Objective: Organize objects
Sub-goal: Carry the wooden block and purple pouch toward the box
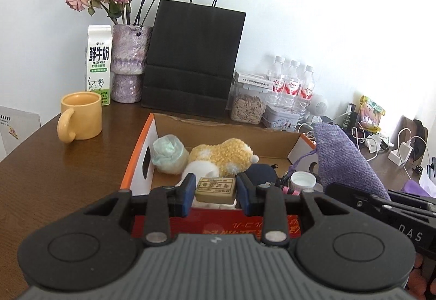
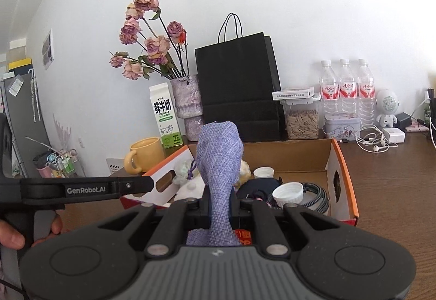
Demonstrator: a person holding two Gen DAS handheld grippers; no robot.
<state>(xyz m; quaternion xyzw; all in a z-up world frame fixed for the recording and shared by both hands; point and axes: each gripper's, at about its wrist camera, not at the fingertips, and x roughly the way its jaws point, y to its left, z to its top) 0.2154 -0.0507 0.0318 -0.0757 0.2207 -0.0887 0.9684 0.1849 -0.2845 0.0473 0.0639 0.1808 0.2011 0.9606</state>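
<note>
My left gripper [image 1: 215, 188] is shut on a small tan block with printed characters [image 1: 215, 189], held just above the near edge of an open cardboard box [image 1: 136, 158]. My right gripper [image 2: 220, 204] is shut on a purple woven drawstring pouch [image 2: 219, 161], which stands up from the jaws; the same pouch [image 1: 346, 161] shows at the right of the left wrist view. Inside the box lie a yellow plush toy [image 1: 220, 155], a pale green wrapped roll [image 1: 169, 153], a dark pouch [image 1: 261, 172], white caps [image 2: 288, 192] and a striped cable [image 2: 318, 196].
A yellow mug [image 1: 80, 116], milk carton [image 1: 98, 64], vase of dried roses [image 1: 130, 63] and black paper bag [image 1: 194, 60] stand behind the box. A seed jar [image 1: 248, 106], water bottles [image 1: 293, 85], a tin, chargers and cables crowd the right. A hand [image 2: 11, 237] holds the left gripper.
</note>
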